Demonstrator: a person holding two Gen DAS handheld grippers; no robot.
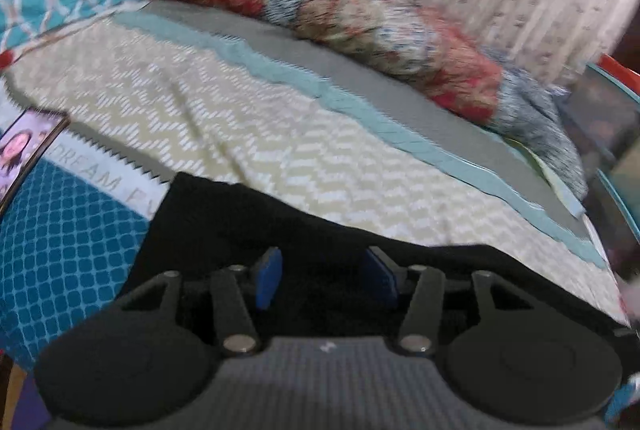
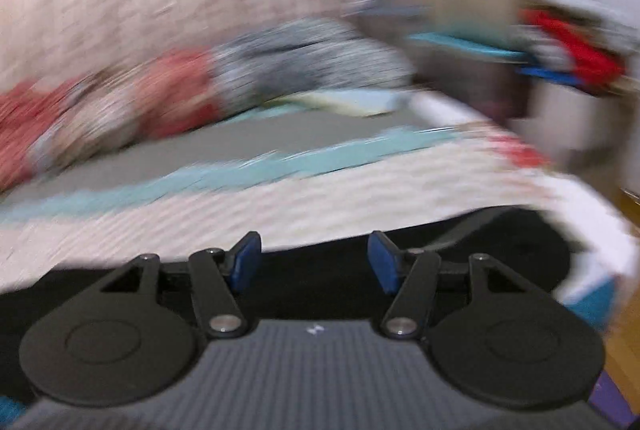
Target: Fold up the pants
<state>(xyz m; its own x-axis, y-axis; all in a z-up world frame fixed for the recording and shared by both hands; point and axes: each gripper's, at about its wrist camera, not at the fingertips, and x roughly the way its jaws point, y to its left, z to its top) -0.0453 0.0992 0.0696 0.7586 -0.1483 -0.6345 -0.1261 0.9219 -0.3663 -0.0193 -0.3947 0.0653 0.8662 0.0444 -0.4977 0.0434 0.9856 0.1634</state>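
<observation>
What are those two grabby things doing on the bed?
A person is folding black pants on a bed with a zigzag bedspread. The left gripper and right gripper both hover over the dark cloth with jaws open, pinching nothing. The right view is too blurred for more.

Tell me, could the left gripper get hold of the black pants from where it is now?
Probably yes: the left gripper has open jaws right above the black pants on the bedspread, with nothing between.

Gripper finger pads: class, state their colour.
Blue pads, clearest in the left wrist view.
</observation>
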